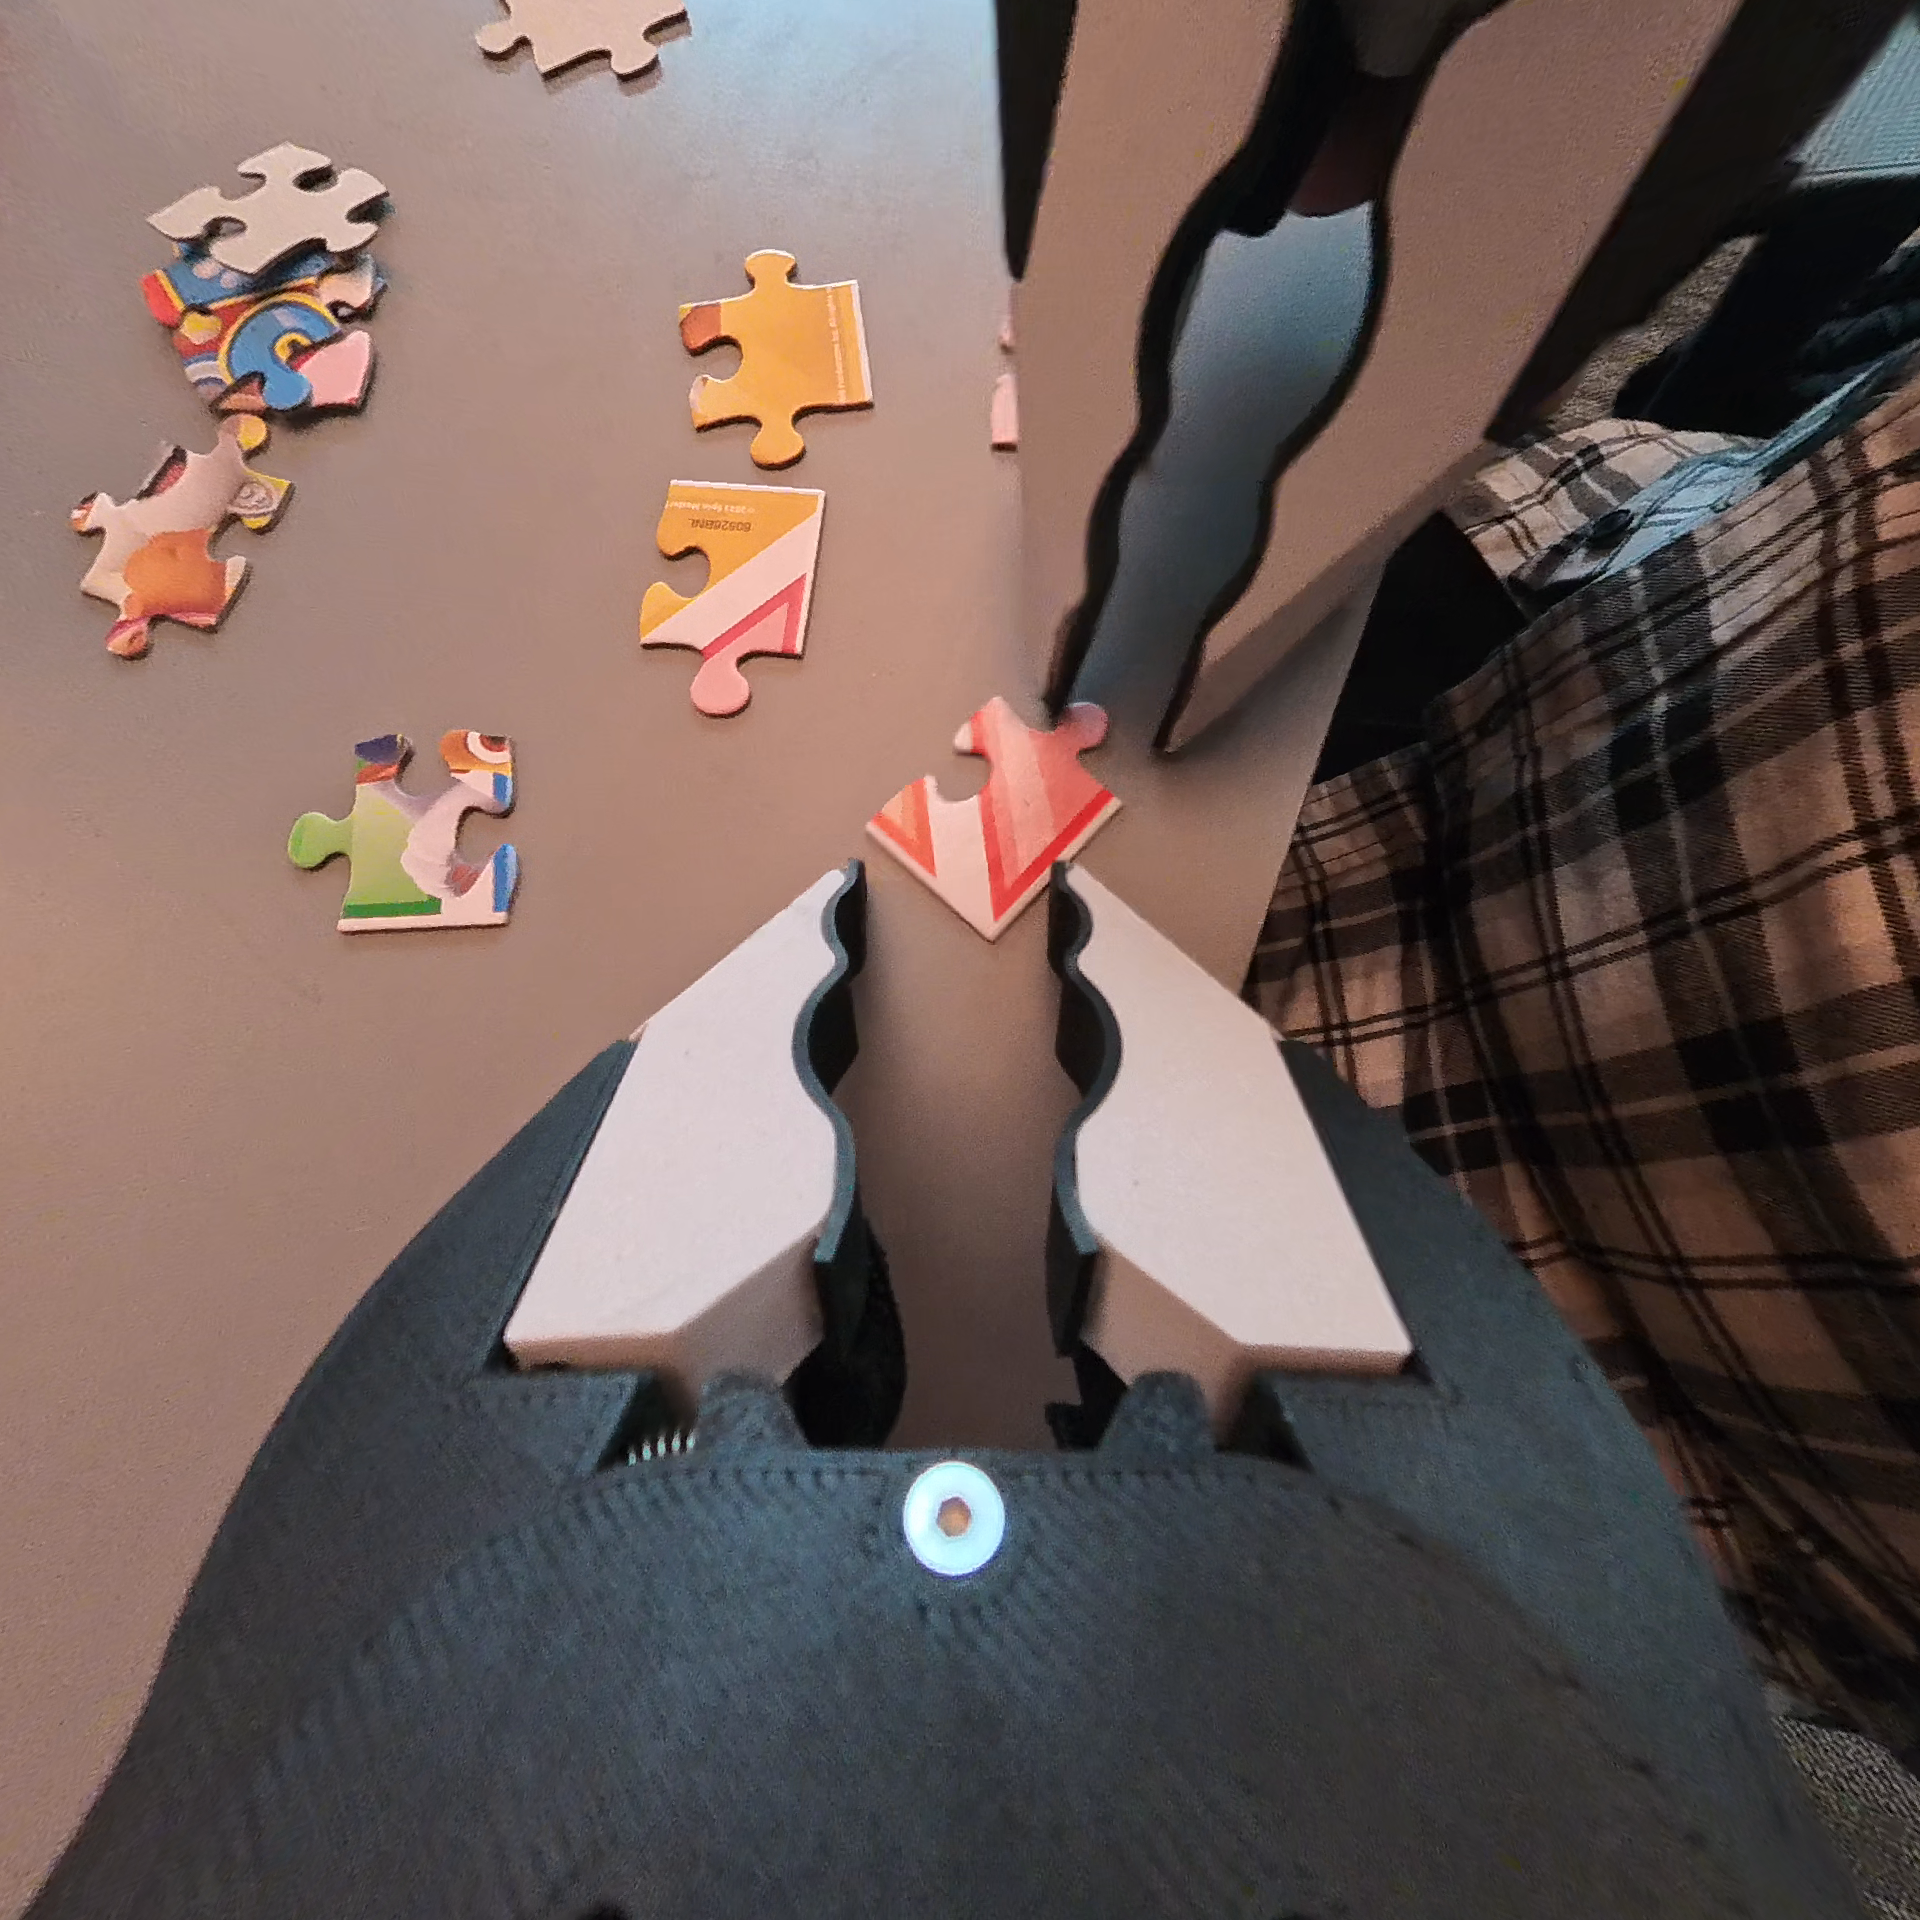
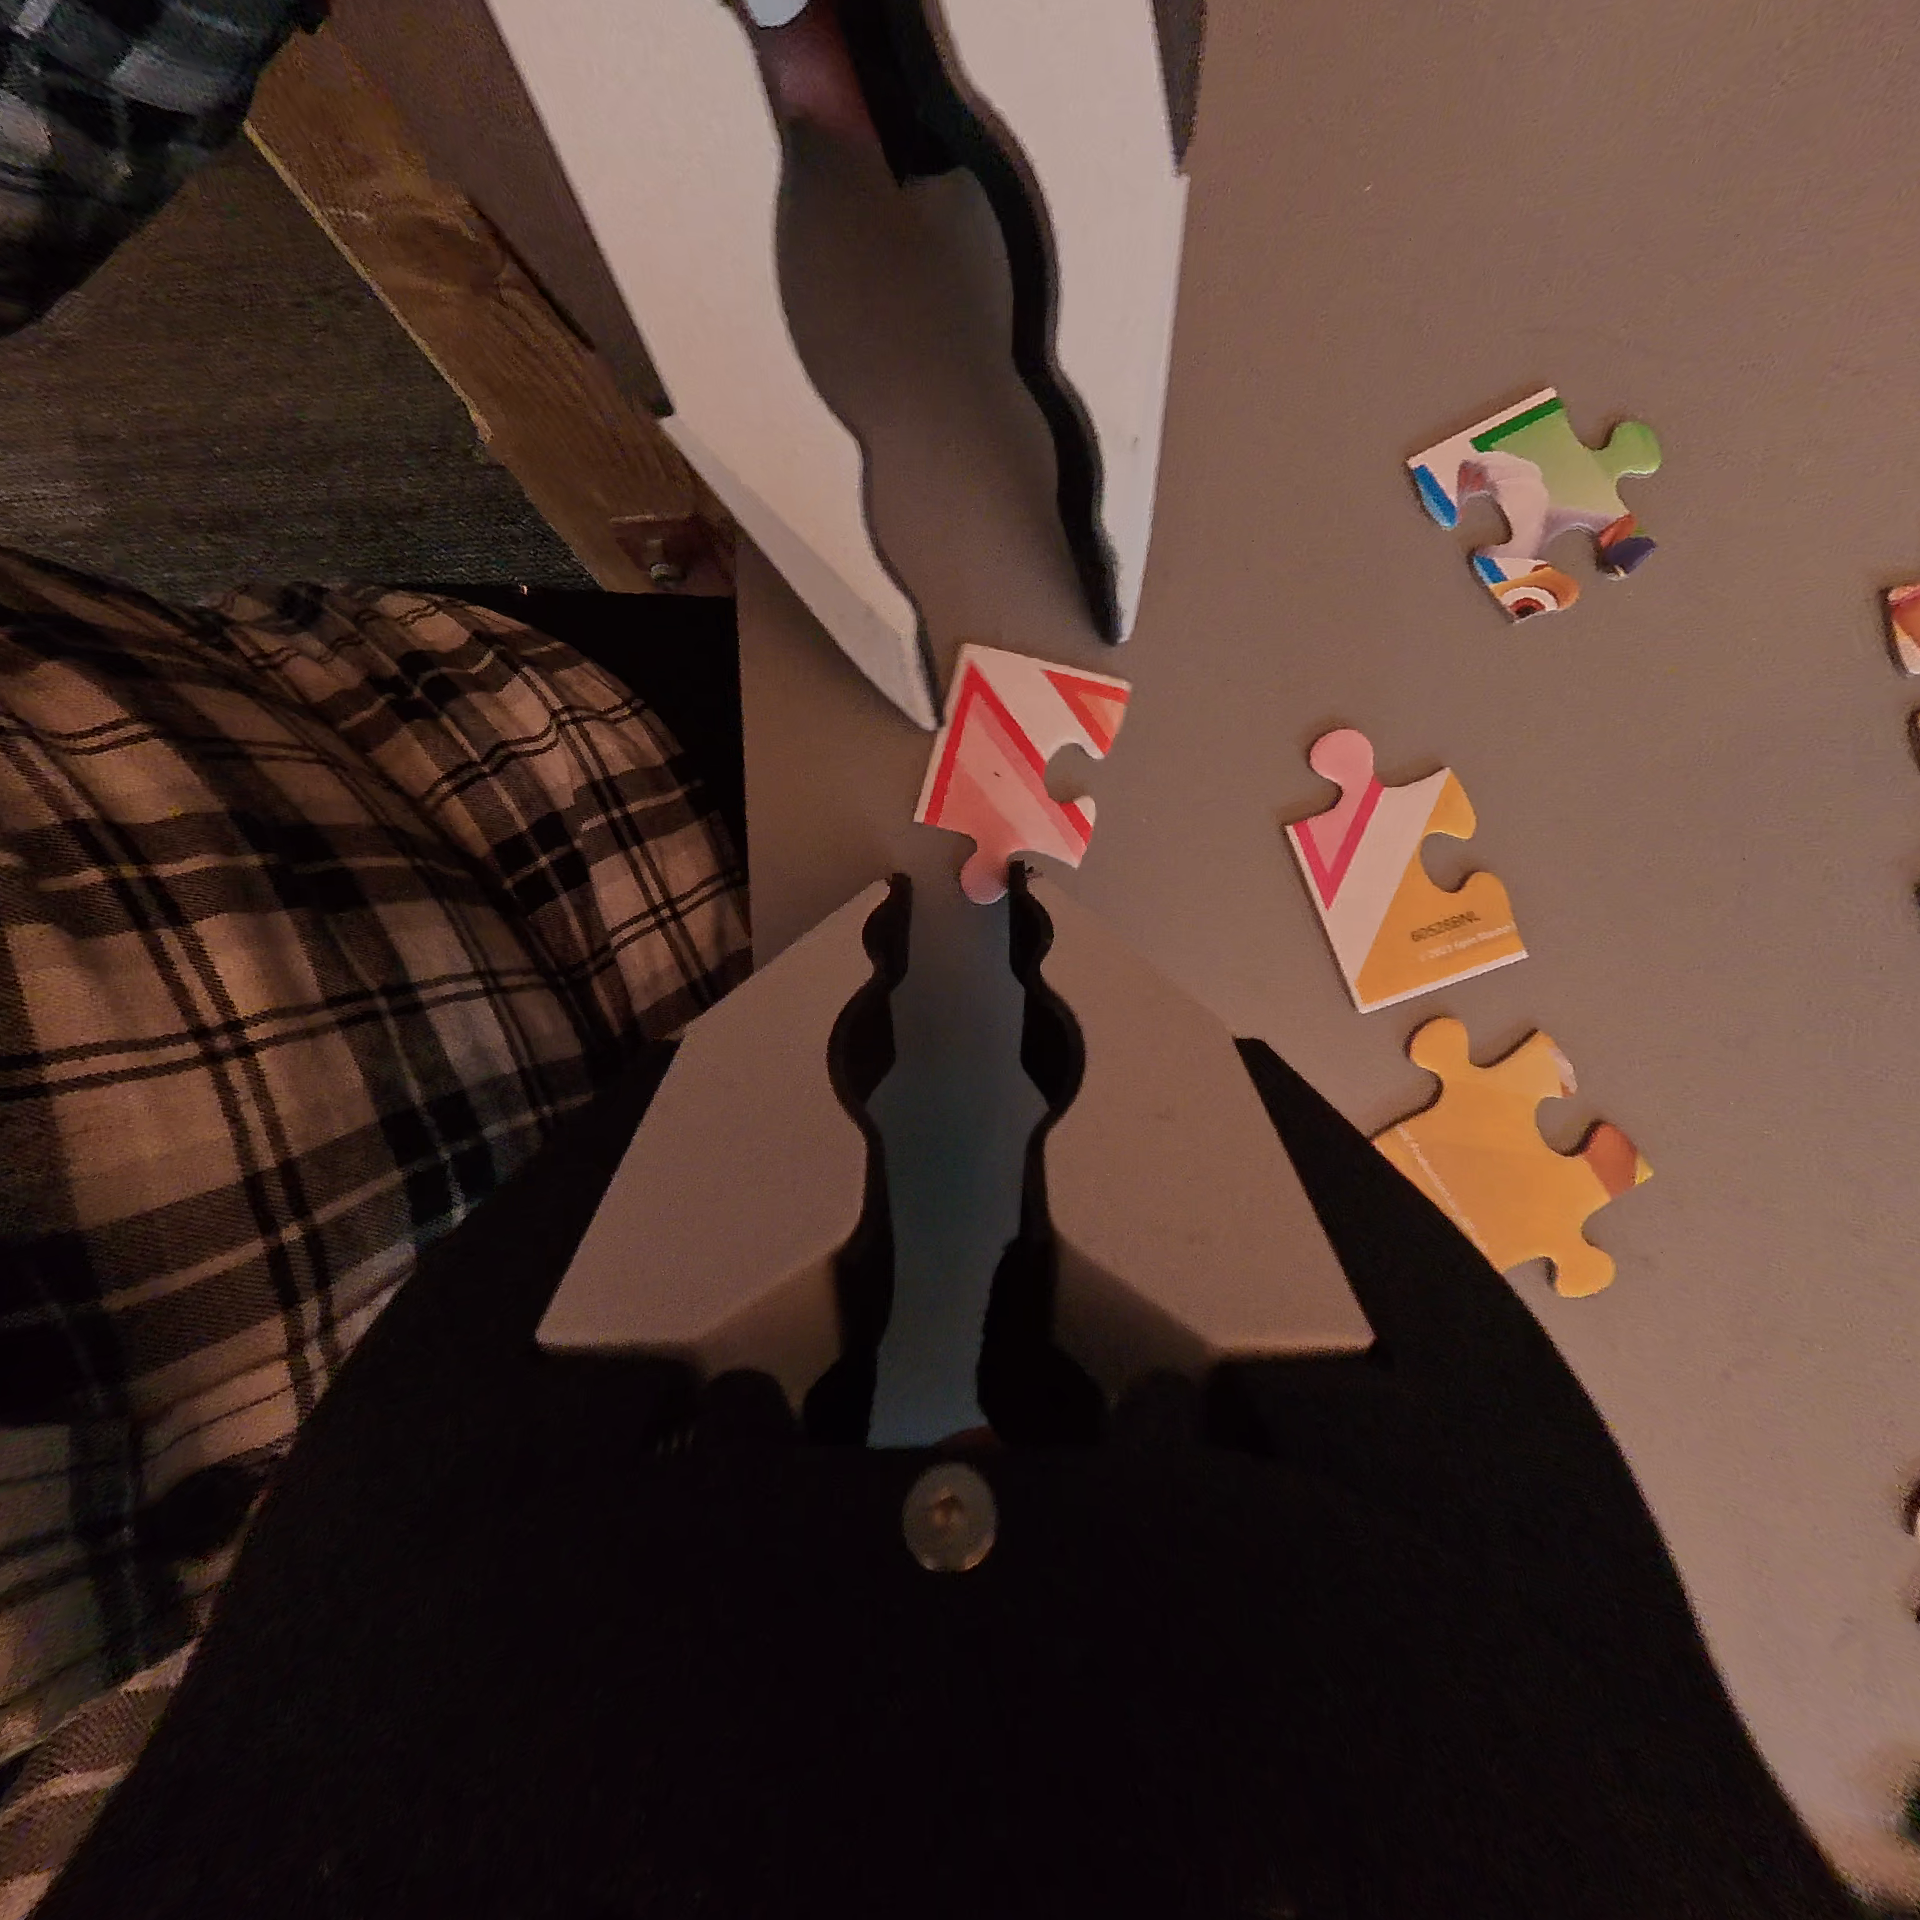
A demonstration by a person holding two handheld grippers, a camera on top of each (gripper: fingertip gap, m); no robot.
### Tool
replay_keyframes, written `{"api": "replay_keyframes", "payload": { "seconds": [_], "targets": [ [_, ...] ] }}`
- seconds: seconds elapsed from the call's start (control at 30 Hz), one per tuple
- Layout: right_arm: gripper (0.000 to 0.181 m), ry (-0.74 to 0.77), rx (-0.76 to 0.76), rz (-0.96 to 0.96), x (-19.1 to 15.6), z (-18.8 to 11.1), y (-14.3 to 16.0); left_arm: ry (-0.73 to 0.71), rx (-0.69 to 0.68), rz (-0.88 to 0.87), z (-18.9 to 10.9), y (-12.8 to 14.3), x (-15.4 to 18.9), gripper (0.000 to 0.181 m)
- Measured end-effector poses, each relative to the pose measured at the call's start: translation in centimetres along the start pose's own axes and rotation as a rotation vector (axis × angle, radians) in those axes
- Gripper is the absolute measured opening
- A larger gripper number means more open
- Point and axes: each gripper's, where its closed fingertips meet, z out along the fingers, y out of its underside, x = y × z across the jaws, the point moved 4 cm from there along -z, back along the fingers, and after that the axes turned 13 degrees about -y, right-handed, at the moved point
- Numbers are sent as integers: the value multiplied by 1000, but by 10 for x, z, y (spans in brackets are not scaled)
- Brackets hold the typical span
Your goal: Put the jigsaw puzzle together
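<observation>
A: Where does the red-and-white striped piece [image 1: 997,821] lie?

B: Flat on the grey table [image 1: 582,1039], close to the table's edge, between the two grippers. The left gripper [image 1: 956,894] has its tips just short of the piece's pointed corner, fingers spread with bare table showing in the gap.

A: And the right gripper [image 2: 956,883]?

B: It comes from the opposite side, jaws parted and gripping nothing. One fingertip [image 2: 1023,883] touches or overlaps the piece's pink knob; which of the two cannot be told.

A: The other pieces?

B: The yellow-and-pink corner piece [image 1: 738,582] and the yellow piece [image 1: 779,353] lie apart from each other farther in on the table. The green-and-white piece [image 1: 416,831] sits alone, and a small overlapping heap [image 1: 265,291] lies farther off.

A: Anything beside the table?

B: A plaid cloth [image 1: 1621,935].
</observation>
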Motion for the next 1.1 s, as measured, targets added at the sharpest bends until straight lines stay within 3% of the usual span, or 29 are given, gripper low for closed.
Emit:
{"api": "replay_keyframes", "payload": {
  "seconds": [0.43, 0.77, 0.97, 1.1],
  "targets": [
    [19, 20, 42, 19, 6, -8, 0, -30, 1, -18, -4, 3, -3, 35],
    [17, -49, 41, 1, -9, 11, -9, -63, -9, 27, 9, -8, -11, 30],
    [21, 48, 62, 11, 11, -10, -6, -27, 30, 1, 0, -12, -8, 32],
    [24, 52, 6, 5, 15, -4, 1, -47, -4, 21, 9, -11, -6, 32]
  ]
}}
